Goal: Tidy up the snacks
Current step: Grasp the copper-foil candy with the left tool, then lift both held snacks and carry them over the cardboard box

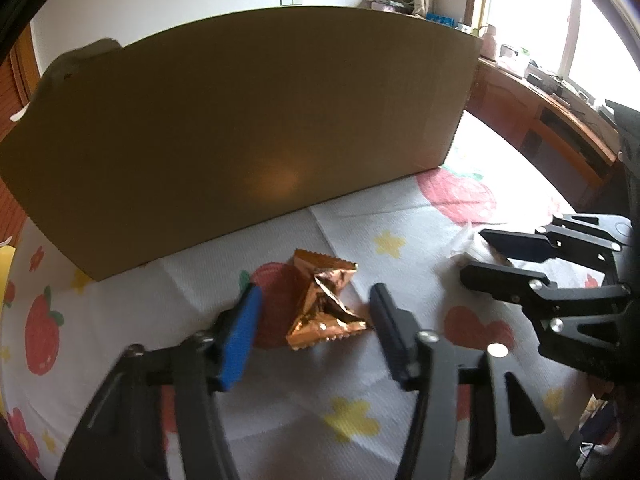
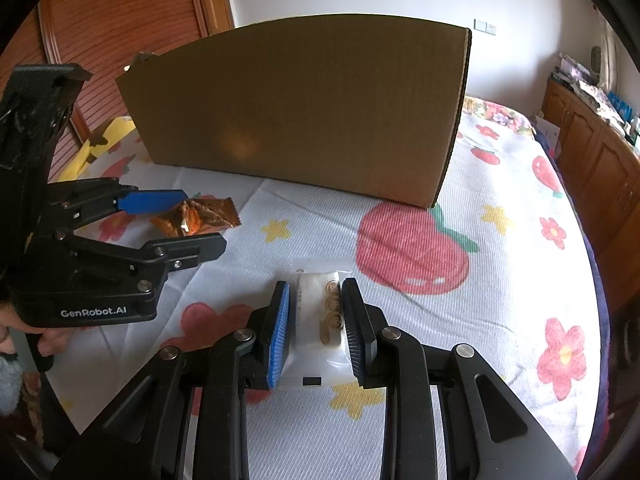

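The only writing that can be read is "GenRobot.AI", in white letters on the black body of the left gripper (image 2: 188, 220), seen from the right wrist camera. The white plastic snack packet with round gold marks (image 2: 320, 320) has print that is too small to read.

The left gripper's jaws stand open on both sides of the crumpled orange-gold foil snack wrapper (image 1: 324, 304); there is a gap at the blue pad, and the other finger is just beside the wrapper's corner. The right gripper (image 2: 314, 328) is closed on the white packet, and its pads press both sides.

Both snacks lie on a white bedsheet printed with red strawberries, red flowers and yellow stars (image 2: 500, 280), near its front edge. A large brown cardboard box (image 2: 304, 112) stands upright on the sheet behind them, further from the cameras. Around the bed there are white walls, a reddish wooden door (image 2: 120, 12), wooden cabinets (image 2: 592, 152) with small things on top, and a bright window (image 1: 560, 20).
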`<action>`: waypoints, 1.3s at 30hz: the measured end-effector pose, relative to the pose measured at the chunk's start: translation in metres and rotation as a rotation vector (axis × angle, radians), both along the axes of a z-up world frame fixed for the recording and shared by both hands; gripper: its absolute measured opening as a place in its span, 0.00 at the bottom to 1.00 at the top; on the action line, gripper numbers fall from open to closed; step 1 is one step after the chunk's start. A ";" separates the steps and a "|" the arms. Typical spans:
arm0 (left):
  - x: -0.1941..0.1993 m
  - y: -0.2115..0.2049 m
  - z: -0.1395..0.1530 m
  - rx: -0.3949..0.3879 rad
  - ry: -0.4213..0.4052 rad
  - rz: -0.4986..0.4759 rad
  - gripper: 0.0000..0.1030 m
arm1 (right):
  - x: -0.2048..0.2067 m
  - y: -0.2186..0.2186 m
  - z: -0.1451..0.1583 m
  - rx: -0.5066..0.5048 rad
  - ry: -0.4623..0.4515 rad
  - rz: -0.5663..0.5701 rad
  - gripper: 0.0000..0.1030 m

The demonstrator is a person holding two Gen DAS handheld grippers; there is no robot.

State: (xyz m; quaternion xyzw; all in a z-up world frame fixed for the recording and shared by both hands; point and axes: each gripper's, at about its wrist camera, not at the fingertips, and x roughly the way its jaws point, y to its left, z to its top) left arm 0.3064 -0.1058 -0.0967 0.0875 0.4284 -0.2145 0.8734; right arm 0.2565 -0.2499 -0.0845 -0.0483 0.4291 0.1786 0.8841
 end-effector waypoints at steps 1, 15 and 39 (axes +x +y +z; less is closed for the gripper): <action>-0.002 0.000 0.001 -0.001 0.000 -0.008 0.36 | 0.000 0.000 0.000 0.000 -0.001 0.000 0.25; -0.042 0.012 0.042 -0.071 -0.087 -0.029 0.27 | -0.004 -0.007 0.015 0.014 -0.033 -0.018 0.19; -0.084 0.060 0.135 -0.161 -0.272 -0.005 0.27 | -0.054 -0.036 0.126 0.081 -0.241 -0.017 0.19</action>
